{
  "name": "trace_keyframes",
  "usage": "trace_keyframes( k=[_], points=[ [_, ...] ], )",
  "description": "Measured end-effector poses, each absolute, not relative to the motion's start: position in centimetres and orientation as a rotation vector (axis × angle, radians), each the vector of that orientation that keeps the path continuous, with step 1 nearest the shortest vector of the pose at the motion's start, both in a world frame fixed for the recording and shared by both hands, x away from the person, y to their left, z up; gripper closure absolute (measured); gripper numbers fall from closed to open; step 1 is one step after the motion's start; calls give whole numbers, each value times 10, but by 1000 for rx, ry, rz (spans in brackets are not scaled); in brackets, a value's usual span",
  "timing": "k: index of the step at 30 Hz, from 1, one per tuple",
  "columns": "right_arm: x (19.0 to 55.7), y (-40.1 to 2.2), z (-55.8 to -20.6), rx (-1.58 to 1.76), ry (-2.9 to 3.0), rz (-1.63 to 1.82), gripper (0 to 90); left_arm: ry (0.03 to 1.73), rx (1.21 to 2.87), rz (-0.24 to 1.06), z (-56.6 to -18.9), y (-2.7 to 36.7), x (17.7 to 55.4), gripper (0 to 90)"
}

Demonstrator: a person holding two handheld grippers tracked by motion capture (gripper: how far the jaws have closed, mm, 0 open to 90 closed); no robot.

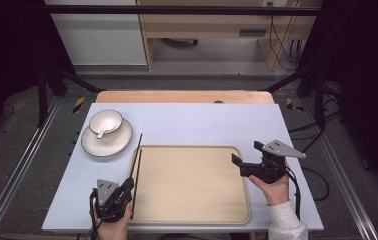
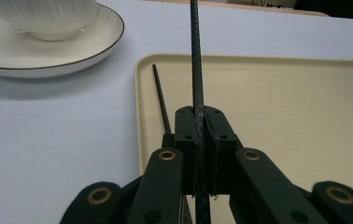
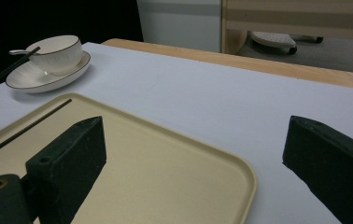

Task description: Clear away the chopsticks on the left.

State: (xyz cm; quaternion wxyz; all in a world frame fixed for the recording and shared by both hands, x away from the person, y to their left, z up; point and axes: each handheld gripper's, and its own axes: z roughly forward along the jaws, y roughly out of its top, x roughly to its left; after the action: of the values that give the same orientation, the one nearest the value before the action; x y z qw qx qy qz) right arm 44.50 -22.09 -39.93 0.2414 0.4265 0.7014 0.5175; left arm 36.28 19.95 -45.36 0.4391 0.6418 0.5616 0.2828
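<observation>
Seemingly, left gripper clamps one chopstick over tray.

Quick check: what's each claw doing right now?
Left claw: closed on a black chopstick.
Right claw: open, holding nothing, over the tray's right edge.

My tray lies mid-table. Behind its left corner a bowl sits on a plate. One chopstick lies on the tray's left edge.
</observation>
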Motion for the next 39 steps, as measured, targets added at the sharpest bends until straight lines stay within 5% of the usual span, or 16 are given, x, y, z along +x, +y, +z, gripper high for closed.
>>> trace_keyframes(
  k=[39],
  points=[
    [446, -218, -402, 1172, 1936, 1404, 62, 1469, 1689, 669, -492, 170, 370, 850]
  ],
)
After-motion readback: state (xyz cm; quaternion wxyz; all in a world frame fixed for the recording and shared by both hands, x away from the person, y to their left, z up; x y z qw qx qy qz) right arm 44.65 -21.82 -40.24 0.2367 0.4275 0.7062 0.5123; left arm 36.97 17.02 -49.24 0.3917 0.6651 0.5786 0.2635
